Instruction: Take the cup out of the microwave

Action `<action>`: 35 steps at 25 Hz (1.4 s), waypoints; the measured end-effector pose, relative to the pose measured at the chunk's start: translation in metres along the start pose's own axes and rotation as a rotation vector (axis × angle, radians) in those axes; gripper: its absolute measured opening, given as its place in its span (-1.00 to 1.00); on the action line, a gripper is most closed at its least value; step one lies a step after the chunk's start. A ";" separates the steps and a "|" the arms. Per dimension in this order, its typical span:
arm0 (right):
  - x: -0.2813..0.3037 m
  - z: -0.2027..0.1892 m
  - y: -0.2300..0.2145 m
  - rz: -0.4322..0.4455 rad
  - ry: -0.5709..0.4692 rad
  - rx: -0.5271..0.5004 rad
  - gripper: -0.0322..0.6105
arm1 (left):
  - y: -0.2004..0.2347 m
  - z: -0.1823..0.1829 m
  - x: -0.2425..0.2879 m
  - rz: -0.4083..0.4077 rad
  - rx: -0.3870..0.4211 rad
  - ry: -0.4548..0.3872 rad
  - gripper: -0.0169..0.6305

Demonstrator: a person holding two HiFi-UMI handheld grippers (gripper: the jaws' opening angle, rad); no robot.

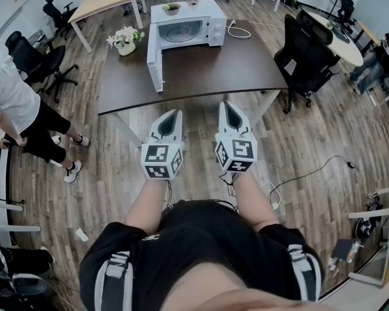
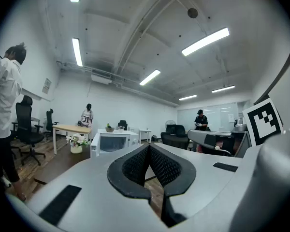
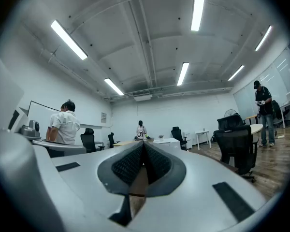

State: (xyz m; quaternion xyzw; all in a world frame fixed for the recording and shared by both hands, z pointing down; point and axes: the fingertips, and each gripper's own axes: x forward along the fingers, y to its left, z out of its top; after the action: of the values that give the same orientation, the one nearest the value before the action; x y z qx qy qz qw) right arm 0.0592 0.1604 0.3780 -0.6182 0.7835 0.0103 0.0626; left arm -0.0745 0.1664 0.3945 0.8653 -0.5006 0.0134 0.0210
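The white microwave [image 1: 185,28] stands at the far side of a dark table [image 1: 201,70], its door [image 1: 154,62] swung open to the left. I cannot make out a cup inside it. My left gripper [image 1: 174,113] and right gripper [image 1: 228,105] hang side by side over the floor, short of the table's near edge, pointing level towards the microwave. Both are shut with nothing between the jaws. The left gripper view shows the left gripper [image 2: 148,146] with the microwave [image 2: 113,141] far ahead. In the right gripper view, the right gripper [image 3: 143,144] covers most of the table.
A bowl [image 1: 172,8] sits on the microwave, a flower pot [image 1: 124,41] stands to its left and a white cable [image 1: 238,31] lies to its right. A black office chair [image 1: 308,54] is at the table's right end. A person [image 1: 13,109] stands at far left.
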 end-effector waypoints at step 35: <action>0.091 -0.020 0.027 -0.055 -0.031 0.009 -0.89 | 0.085 0.003 0.055 -0.057 0.039 -0.023 -0.94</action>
State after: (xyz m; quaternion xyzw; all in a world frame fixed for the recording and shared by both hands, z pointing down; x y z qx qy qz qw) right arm 0.0109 0.0770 0.3862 -0.6390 0.7651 0.0147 0.0780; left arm -0.1212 0.0765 0.3955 0.8796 -0.4755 0.0124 -0.0012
